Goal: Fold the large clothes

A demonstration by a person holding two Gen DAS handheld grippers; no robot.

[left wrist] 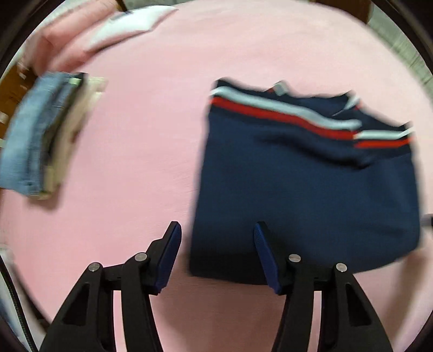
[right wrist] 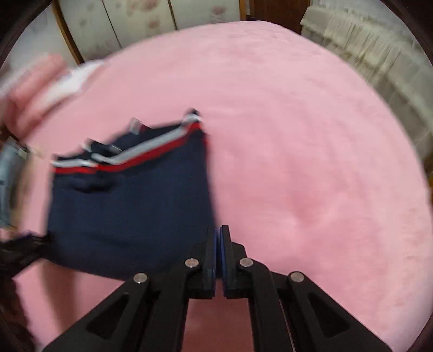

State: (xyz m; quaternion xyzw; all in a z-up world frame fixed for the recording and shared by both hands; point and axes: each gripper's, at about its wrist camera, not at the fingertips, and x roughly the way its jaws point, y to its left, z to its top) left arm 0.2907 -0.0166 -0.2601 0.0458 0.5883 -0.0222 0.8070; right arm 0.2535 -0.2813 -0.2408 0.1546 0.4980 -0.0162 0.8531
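A folded navy garment [left wrist: 305, 189] with red and white stripes lies flat on the pink bed cover [left wrist: 151, 151]. My left gripper [left wrist: 217, 230] is open and empty, hovering above the garment's near left corner. In the right wrist view the same garment [right wrist: 130, 205] lies left of centre. My right gripper [right wrist: 218, 232] is shut with nothing visibly between its pads, just off the garment's near right corner. Both views are motion-blurred.
A stack of folded clothes with light blue denim on top [left wrist: 35, 135] sits at the bed's left edge. A pink pillow [left wrist: 67, 40] and a white cloth [left wrist: 130, 24] lie at the far left. A cream frilled fabric [right wrist: 379, 62] borders the bed's far right.
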